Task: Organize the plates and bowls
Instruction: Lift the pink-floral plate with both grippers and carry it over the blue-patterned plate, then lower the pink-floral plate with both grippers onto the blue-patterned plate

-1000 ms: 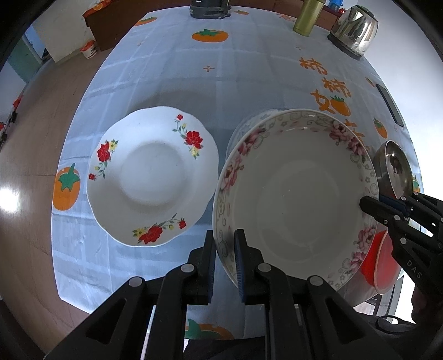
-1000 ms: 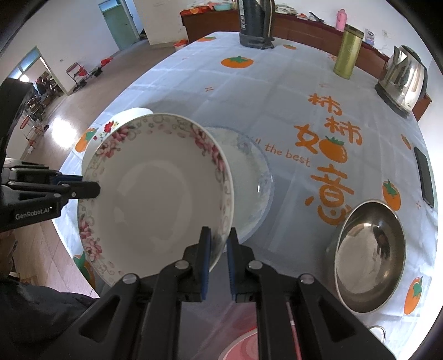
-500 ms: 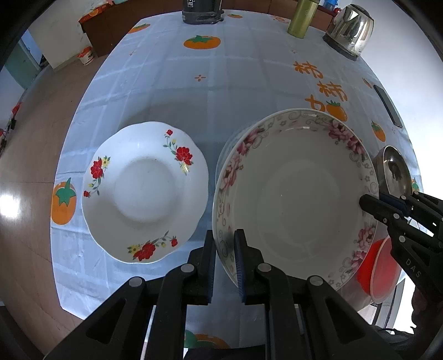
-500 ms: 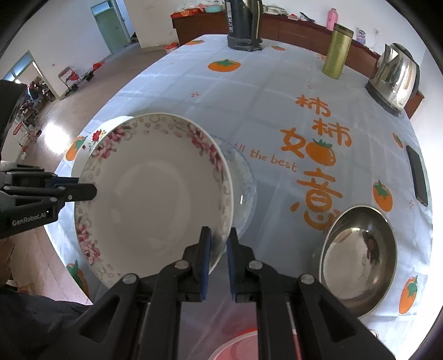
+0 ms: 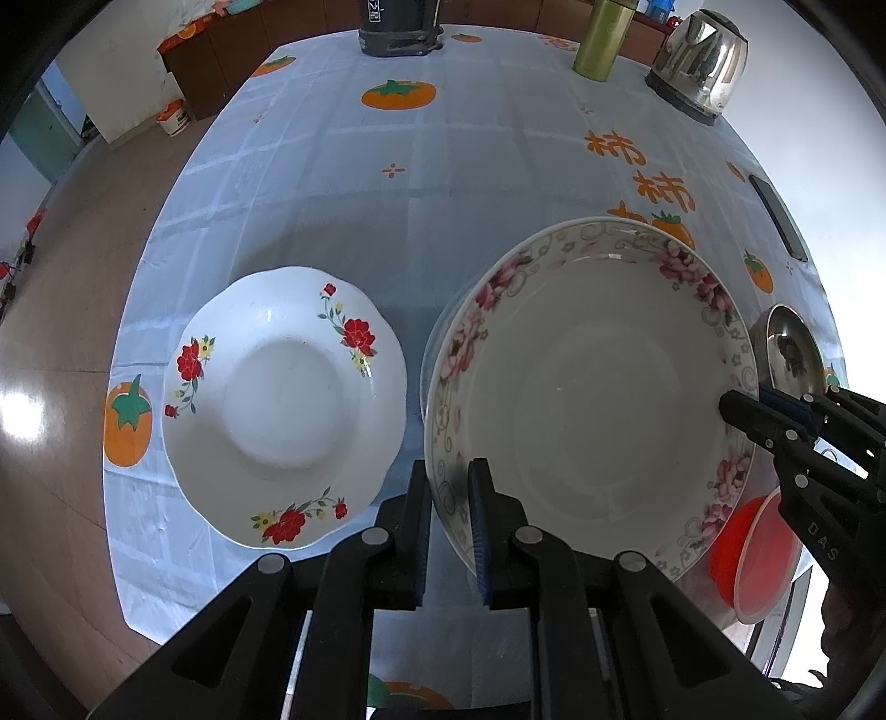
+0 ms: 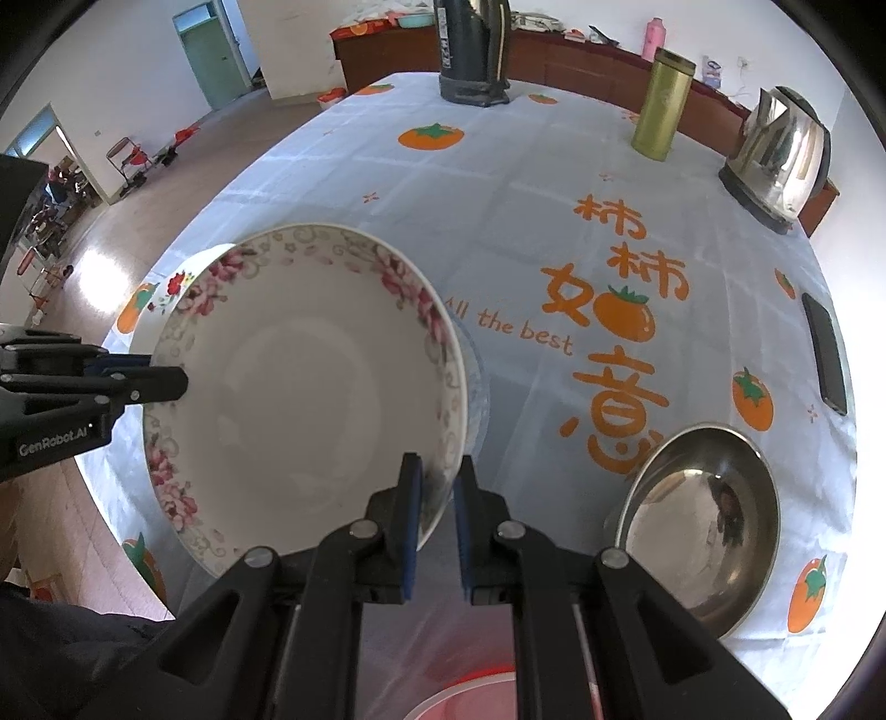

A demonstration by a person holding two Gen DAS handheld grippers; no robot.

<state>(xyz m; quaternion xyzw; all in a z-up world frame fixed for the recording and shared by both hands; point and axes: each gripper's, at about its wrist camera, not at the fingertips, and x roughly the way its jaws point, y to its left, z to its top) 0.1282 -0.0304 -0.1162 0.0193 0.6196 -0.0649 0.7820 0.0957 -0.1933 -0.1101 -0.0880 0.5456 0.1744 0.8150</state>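
Note:
Both grippers hold one large pink-flowered bowl (image 5: pixel 598 399) above the table, one on each side of its rim. My left gripper (image 5: pixel 449 515) is shut on the rim nearest it. My right gripper (image 6: pixel 437 509) is shut on the opposite rim; it shows in the left wrist view (image 5: pixel 742 412). The bowl also shows in the right wrist view (image 6: pixel 299 387). A white plate with red flowers (image 5: pixel 282 404) lies on the tablecloth to the left. A clear glass plate (image 6: pixel 476 382) lies mostly hidden under the held bowl.
A steel bowl (image 6: pixel 698 520) sits at the right, a red plastic bowl (image 5: pixel 758 559) near the table edge. A green canister (image 6: pixel 662 111), steel kettle (image 6: pixel 781 155), dark appliance (image 6: pixel 473 50) and a phone (image 6: pixel 828 354) stand farther back and right.
Both grippers have lifted the flowered bowl higher; the table and plates look farther below, and the glass plate is more hidden beneath it.

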